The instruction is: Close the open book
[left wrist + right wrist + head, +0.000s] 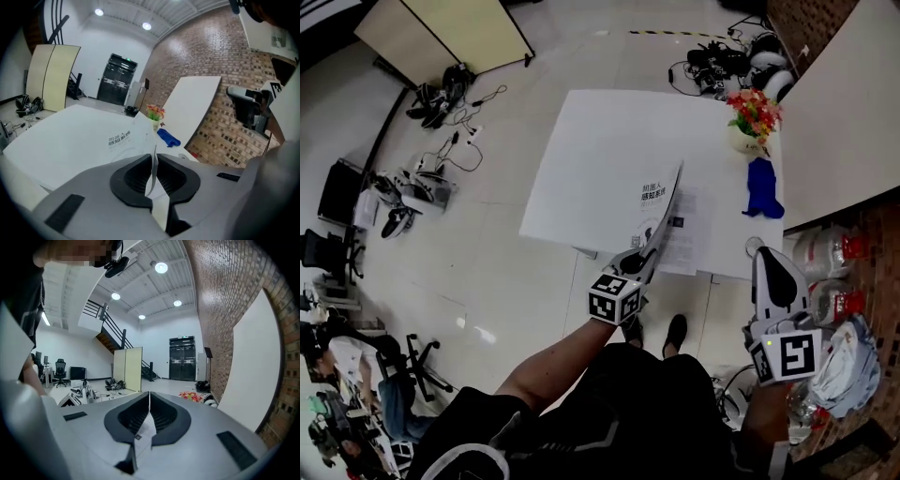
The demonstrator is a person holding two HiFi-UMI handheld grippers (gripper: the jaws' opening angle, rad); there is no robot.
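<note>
Left hand-held gripper (154, 159) is clenched on the book's (689, 239) cover (661, 202), which stands lifted just ahead of its jaws above the counter (581, 159). Closing is under way: the cover must yet swing over and drop. Right hand-held gripper (766, 258) is clenched, empty, apart from the book.

Right claw (149, 393), jaws together, before a yellow partition (126, 369) and black double doors (181, 358).
</note>
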